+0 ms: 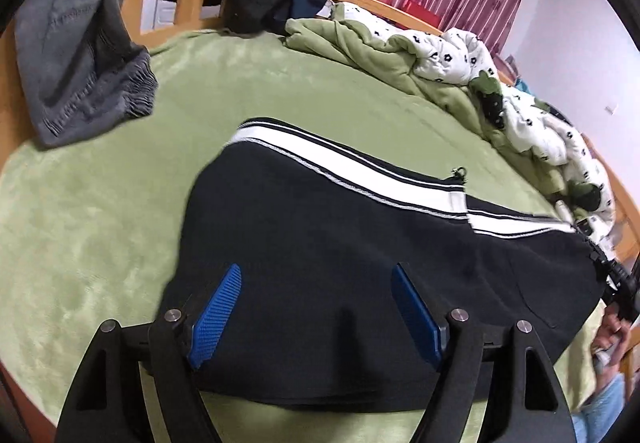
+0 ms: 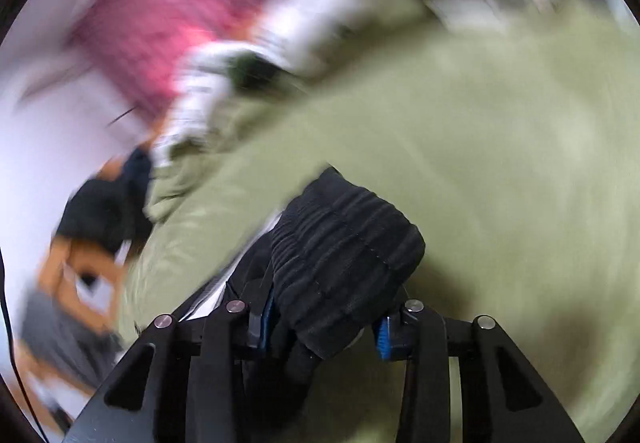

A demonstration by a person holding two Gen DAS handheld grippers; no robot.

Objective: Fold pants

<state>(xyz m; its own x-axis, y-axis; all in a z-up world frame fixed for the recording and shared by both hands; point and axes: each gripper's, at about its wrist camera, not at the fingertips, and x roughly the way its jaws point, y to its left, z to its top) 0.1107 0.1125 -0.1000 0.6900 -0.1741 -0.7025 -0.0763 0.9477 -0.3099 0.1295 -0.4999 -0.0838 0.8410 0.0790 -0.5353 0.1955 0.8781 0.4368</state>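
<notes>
Now my right gripper (image 2: 324, 327) pinches the black pants (image 1: 360, 243) waistband (image 2: 344, 255) for folding; my left gripper (image 1: 316, 307) hovers open at lower centre.

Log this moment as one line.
left tool: open over black white-striped fabric pants | right tool: shut on ribbed waistband | surface: green plush blanket

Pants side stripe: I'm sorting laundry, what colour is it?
White stripe edged with black lines, on black pants; clearest in the left wrist view.
</notes>
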